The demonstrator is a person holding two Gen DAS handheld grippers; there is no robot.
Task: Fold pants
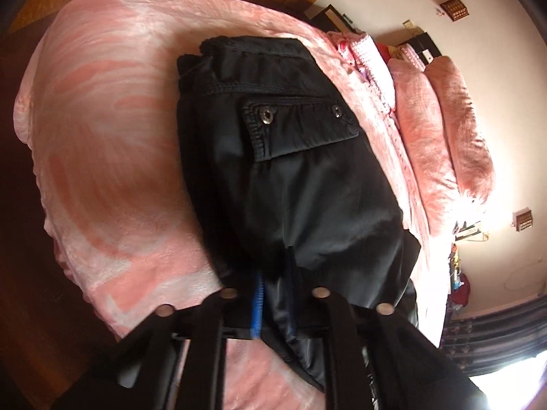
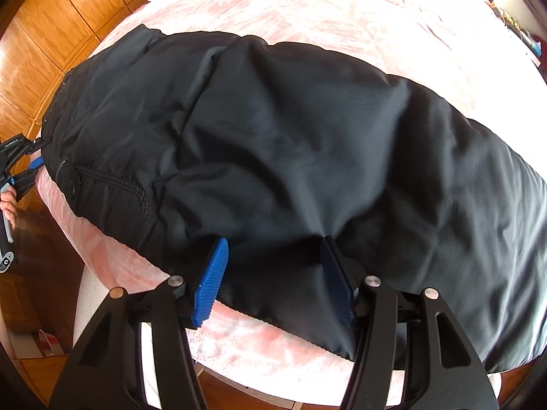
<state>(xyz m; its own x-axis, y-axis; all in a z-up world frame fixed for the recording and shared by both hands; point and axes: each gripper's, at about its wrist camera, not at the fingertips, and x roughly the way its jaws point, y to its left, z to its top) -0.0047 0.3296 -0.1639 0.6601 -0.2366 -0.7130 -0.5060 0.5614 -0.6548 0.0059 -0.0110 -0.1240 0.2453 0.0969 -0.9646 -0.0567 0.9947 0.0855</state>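
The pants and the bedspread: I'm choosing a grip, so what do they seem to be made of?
The pants look like a smooth woven synthetic, maybe nylon: dark, with a faint sheen and soft creases. The bedspread looks like plush fleece: pink, with a fuzzy nap that catches the light.

The black pants (image 2: 290, 143) are smooth cloth with a faint sheen and metal snaps (image 1: 265, 114), lying on a fuzzy pink bedspread (image 1: 112, 143) beside glossy wooden cabinet panels (image 2: 44, 44).

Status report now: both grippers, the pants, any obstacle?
Left gripper shut on pants fabric. Right gripper open, pads astride the pants' near edge. Pants spread dark on pink bedspread. No obstacle seen.
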